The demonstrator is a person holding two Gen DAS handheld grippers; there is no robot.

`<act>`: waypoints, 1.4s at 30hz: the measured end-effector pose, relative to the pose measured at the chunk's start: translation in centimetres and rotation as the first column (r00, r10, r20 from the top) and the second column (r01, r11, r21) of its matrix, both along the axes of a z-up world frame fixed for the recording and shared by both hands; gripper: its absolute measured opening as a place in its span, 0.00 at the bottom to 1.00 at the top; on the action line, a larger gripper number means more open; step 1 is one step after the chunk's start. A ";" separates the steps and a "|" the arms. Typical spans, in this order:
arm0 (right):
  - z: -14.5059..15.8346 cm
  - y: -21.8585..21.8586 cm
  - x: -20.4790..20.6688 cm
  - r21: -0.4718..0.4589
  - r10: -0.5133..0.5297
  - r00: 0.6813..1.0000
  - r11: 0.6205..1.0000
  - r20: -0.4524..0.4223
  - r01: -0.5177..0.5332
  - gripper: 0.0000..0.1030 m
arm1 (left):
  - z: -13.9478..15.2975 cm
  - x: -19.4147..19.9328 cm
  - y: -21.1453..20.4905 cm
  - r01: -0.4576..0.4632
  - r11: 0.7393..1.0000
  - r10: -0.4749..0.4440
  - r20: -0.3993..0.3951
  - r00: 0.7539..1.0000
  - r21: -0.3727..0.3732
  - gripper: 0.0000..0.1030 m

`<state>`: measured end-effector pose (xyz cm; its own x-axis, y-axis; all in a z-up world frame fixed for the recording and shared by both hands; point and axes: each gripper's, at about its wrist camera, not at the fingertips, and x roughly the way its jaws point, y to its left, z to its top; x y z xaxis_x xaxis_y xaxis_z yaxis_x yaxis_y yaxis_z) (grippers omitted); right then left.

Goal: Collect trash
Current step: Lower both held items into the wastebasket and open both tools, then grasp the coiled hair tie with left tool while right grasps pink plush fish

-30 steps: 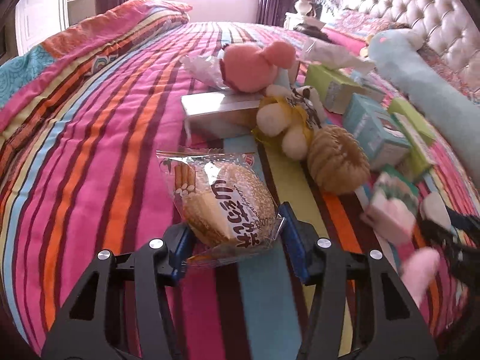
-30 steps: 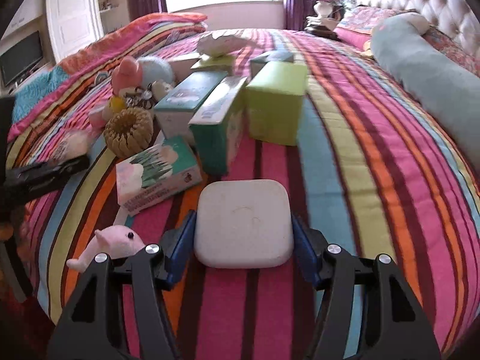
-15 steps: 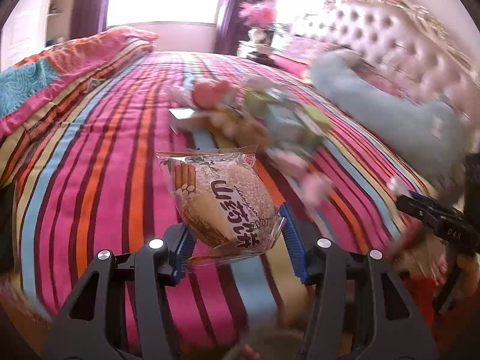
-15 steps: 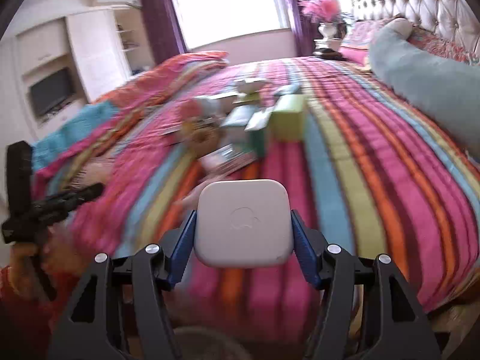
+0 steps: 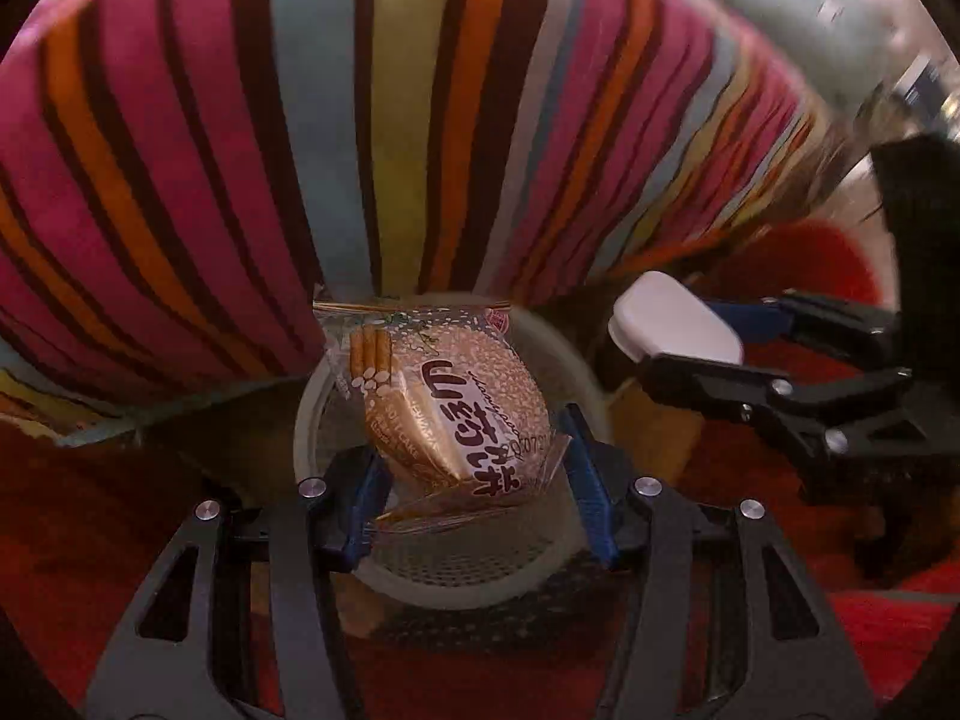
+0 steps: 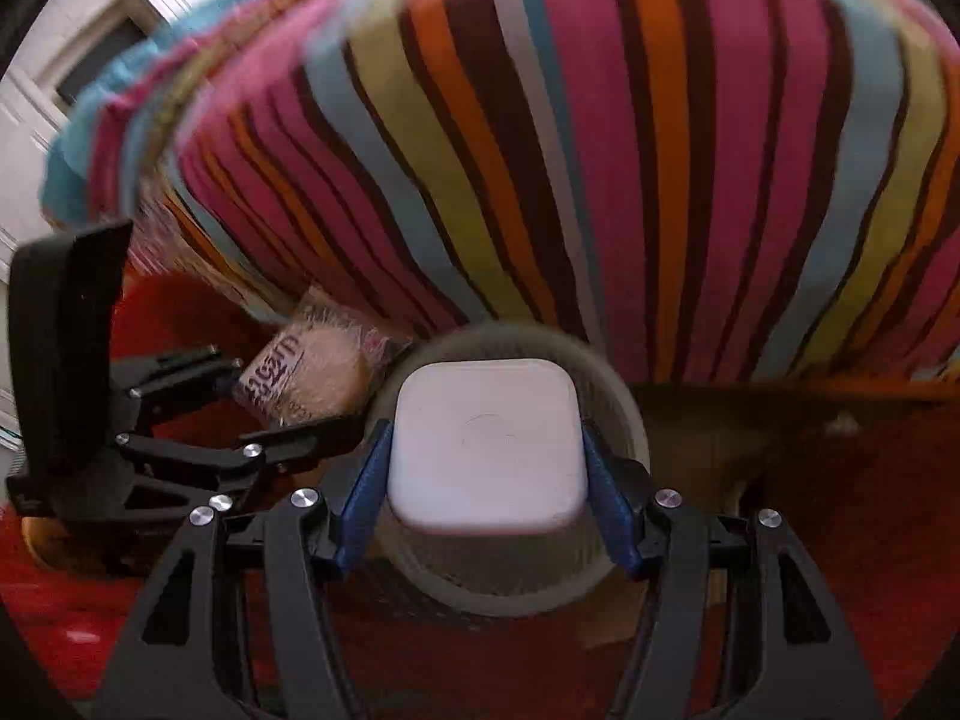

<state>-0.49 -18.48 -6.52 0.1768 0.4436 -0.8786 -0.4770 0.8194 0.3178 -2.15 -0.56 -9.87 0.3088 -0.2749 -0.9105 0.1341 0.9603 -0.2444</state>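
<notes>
— Crinkly plastic: where's the wrapped cake [image 5: 451, 414]?

— My left gripper [image 5: 474, 504] pinches its sides over the mesh bin [image 5: 336, 372]. Light, squashy, slippery film.

— The white box [image 6: 487, 443]?

— Clamped in my right gripper [image 6: 489, 498]; rigid, smooth, also over the bin.

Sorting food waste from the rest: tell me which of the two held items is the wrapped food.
The wrapped soft cake in the left gripper: clear printed wrapper, round brown cake. The right gripper holds a plain white rounded-square box.

A clear-wrapped sesame bun packet [image 5: 456, 414] and a white rounded-square box [image 6: 486, 444], both above a grey mesh wastebasket [image 5: 456, 585].
</notes>
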 end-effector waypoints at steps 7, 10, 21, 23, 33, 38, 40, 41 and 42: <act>-2.8 1.4 0.1 -0.080 0.022 0.999 0.996 -0.023 -0.024 0.58 | -4.7 1.3 0.3 -0.042 0.999 0.043 -0.169 0.985 0.009 0.60; -3.3 1.8 0.3 -0.097 0.019 0.999 0.995 -0.045 -0.023 0.64 | -5.3 1.0 0.6 -0.065 0.995 0.078 -0.172 0.982 0.082 0.81; -3.9 0.2 0.0 -0.120 -0.024 0.999 0.993 -0.047 0.018 0.64 | -5.5 1.1 0.8 -0.077 0.995 0.088 -0.179 0.980 0.068 0.83; -3.5 0.2 0.0 -0.126 -0.027 0.999 0.992 -0.032 0.022 0.64 | -5.5 1.1 0.9 -0.084 0.995 0.093 -0.167 0.982 0.060 0.83; 5.6 -2.2 1.2 -0.012 -0.082 0.969 0.996 0.234 0.087 0.64 | 4.1 1.1 3.5 -0.100 0.994 0.101 0.038 0.994 -0.034 0.83; 10.1 -3.1 4.8 0.072 -0.148 0.924 0.989 0.352 0.131 0.64 | 12.3 5.7 6.6 -0.176 0.983 0.183 0.245 0.952 -0.048 0.83; 11.4 -2.9 6.4 0.089 -0.160 0.902 0.987 0.401 0.136 0.64 | 14.5 8.6 7.1 -0.212 0.977 0.211 0.318 0.924 -0.030 0.83; 12.1 -2.6 7.2 0.091 -0.162 0.887 0.987 0.432 0.135 0.64 | 15.3 9.8 7.2 -0.228 0.973 0.221 0.343 0.913 -0.021 0.83; 12.7 -2.2 8.1 0.095 -0.160 0.876 0.987 0.456 0.131 0.64 | 16.2 11.7 7.2 -0.240 0.971 0.230 0.371 0.900 -0.019 0.83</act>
<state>7.58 -20.66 6.16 0.6212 0.4306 -0.6548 -0.4584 0.8773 0.1421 9.58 6.64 6.28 0.6759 -0.1305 -0.7254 -0.0208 0.9804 -0.1957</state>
